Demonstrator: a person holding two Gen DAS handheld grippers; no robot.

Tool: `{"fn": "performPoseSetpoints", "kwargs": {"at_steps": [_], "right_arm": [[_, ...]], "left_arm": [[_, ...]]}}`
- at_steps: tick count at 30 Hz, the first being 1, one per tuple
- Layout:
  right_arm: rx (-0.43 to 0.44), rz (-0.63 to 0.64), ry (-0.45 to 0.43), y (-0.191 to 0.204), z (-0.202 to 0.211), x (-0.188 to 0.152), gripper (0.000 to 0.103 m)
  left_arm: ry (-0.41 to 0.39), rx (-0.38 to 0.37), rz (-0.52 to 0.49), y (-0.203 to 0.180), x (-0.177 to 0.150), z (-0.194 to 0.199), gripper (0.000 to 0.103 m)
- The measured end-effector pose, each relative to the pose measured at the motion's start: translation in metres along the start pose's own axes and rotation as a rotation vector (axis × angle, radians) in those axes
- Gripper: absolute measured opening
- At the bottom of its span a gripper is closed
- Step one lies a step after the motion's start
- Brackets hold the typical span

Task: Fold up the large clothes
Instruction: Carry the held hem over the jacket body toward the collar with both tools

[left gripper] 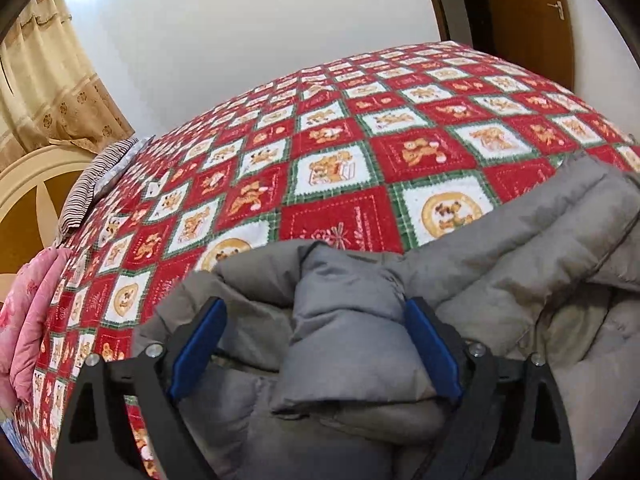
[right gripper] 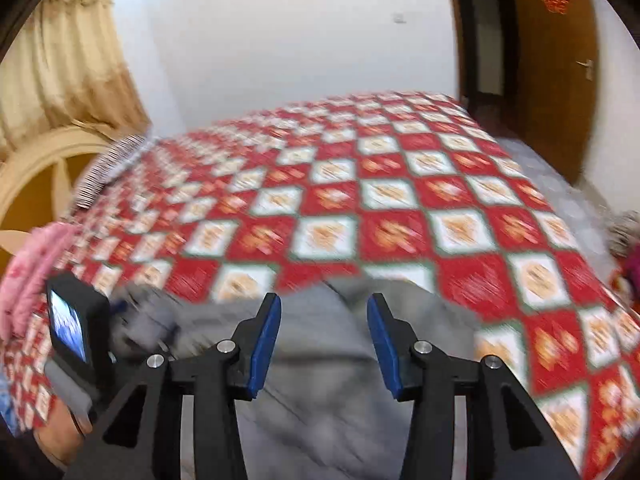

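Note:
A grey padded jacket (left gripper: 500, 248) lies on the near part of a bed with a red and white patchwork quilt (left gripper: 340, 152). My left gripper (left gripper: 316, 312) is open, its blue pads (left gripper: 200, 352) wide apart on either side of a raised fold of the jacket, not pressing it. In the blurred right wrist view the jacket (right gripper: 320, 380) lies under my right gripper (right gripper: 324, 308), which is open with nothing between its blue pads (right gripper: 266, 344). The left gripper's camera body (right gripper: 76, 324) shows at the left of that view.
A pink quilted blanket (left gripper: 28, 320) and a striped pillow (left gripper: 96, 176) lie at the bed's left side. A cream headboard (left gripper: 32, 184) and beige curtain (left gripper: 48, 80) stand behind. A brown door (right gripper: 552, 72) is at the far right.

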State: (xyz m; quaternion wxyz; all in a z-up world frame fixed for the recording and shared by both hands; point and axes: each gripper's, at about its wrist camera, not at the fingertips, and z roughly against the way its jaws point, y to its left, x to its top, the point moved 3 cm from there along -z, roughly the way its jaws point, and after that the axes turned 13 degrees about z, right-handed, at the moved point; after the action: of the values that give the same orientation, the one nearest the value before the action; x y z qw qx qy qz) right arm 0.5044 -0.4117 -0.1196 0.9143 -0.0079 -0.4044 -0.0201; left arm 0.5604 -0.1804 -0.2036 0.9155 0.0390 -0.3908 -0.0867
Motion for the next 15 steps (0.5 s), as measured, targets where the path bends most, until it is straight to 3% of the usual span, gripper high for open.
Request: {"fn": "performPoseSetpoints", "kwargs": {"at_steps": [3,6,8,13,15], "right_arm": [[-0.039,0.024,0.043,0.007,-0.046,0.006,0.046],[-0.005,-0.015,0.112,0.007,-0.075,-0.011,0.046],[-0.014,0.026,0.135,0.014,-0.084,-0.024,0.046],[-0.007,0.005,0.172,0.012,-0.091,-0.050,0.046],[0.003,-0.004,0.175,0.012,-0.093,-0.058,0.046]], "left_arm": [[-0.014,-0.047,0.062,0.006,0.016,0.018,0.093],[-0.038,-0.120,0.142,0.009,0.032,0.034,0.095],[-0.043,-0.153,0.155,0.002,0.035,0.033,0.099],[0.032,-0.056,0.098,-0.017,0.013,-0.012,0.099],[0.060,-0.056,0.106,-0.015,0.006,-0.024,0.101]]}}
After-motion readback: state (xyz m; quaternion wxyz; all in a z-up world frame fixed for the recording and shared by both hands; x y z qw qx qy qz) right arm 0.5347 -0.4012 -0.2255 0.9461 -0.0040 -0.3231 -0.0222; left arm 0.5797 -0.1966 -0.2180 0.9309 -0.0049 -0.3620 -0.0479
